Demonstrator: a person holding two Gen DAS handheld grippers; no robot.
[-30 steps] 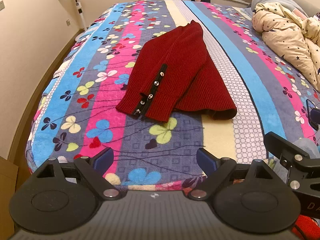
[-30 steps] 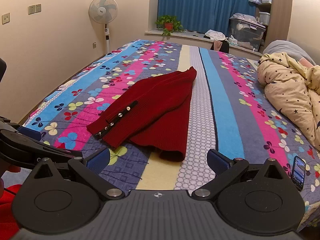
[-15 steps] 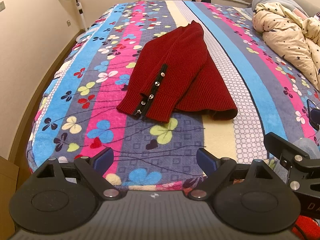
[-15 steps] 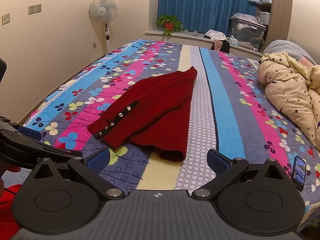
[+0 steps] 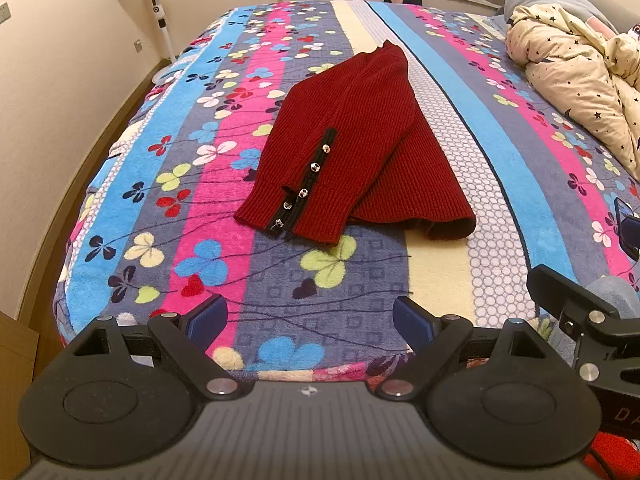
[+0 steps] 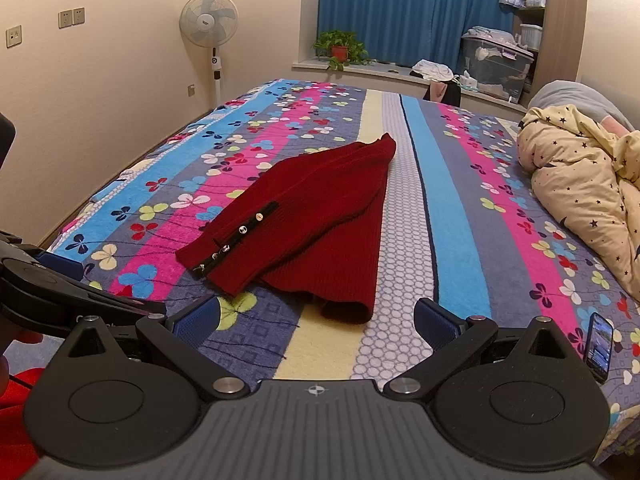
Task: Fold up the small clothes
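Observation:
A dark red knitted sweater (image 5: 360, 152) lies folded lengthwise on the striped flowered bedspread (image 5: 208, 200). One sleeve with a black buttoned cuff (image 5: 304, 188) lies on top, pointing toward me. It also shows in the right wrist view (image 6: 316, 216). My left gripper (image 5: 310, 320) is open and empty, hovering at the bed's near edge, well short of the sweater. My right gripper (image 6: 316, 320) is open and empty, also at the near edge, to the right of the left one. Part of the right gripper's body (image 5: 580, 320) shows in the left wrist view.
A crumpled cream star-print duvet (image 6: 588, 184) fills the bed's right side. A phone (image 6: 599, 340) lies at the near right edge. A standing fan (image 6: 209, 24) stands by the left wall. A window ledge with a plant (image 6: 340, 46) and storage boxes is beyond the bed.

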